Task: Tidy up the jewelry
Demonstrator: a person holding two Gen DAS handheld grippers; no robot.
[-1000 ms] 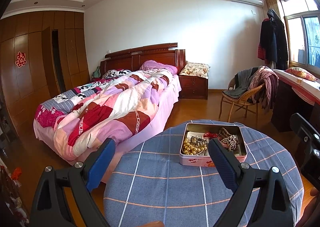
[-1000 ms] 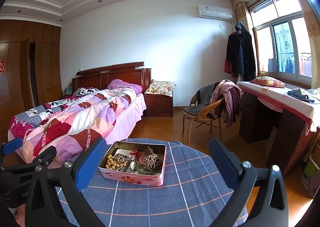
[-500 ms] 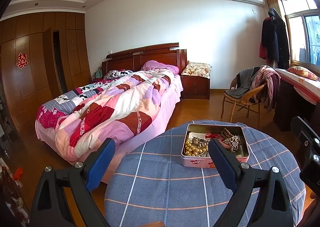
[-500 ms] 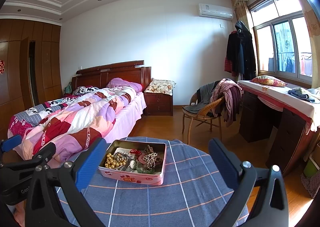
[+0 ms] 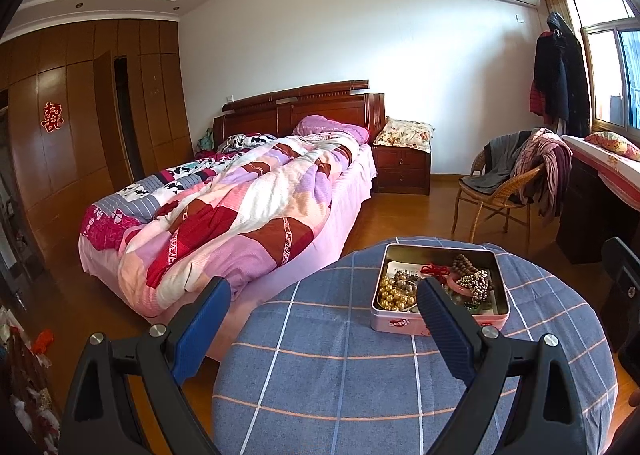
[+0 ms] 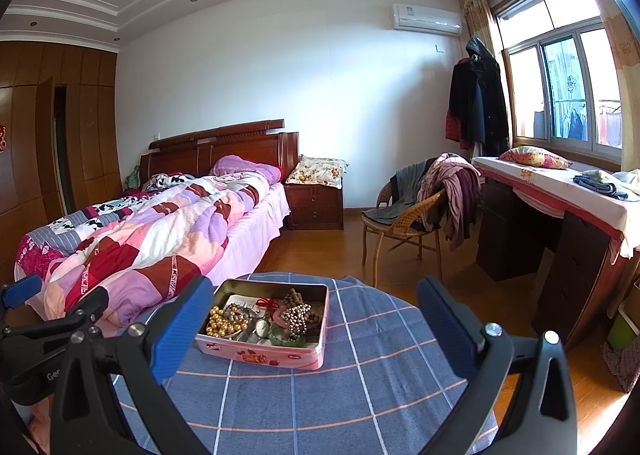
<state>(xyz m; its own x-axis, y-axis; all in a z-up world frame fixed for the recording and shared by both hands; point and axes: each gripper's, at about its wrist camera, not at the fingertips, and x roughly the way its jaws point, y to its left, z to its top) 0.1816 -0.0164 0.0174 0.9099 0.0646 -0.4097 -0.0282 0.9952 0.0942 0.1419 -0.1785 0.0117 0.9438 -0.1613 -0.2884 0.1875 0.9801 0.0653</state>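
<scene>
holding both grippers above the near edge of the table point(image 6: 360, 407), i am keeping each one spread wide with nothing between its fingers: the left gripper point(image 5: 324, 309) and the right gripper point(image 6: 314, 309) are both released and hanging clear of the cloth. the bare checked cloth is lying between me and the work.

further in, the tin point(image 6: 264, 353) is sitting open on the table, and all the jewelry i am seeing is lying inside it in one loose heap: gold beads point(image 6: 224, 321) at the left, a silvery bead cluster point(image 6: 298, 315) and a red cord point(image 6: 267, 302) toward the middle, darker beads behind. nothing is lying out on the cloth. this is fitting either a heap awaiting sorting or pieces gathered back in, so i am not judging which.

if i am reaching in, i am thinking of steadying the tin with one gripper, coming down steeply with the other, and pinching a single strand at its edge, since tangled strings are likely dragging neighbours.

beyond, the bed point(image 6: 140, 231) and chair point(image 6: 400, 223) are standing well apart.
</scene>
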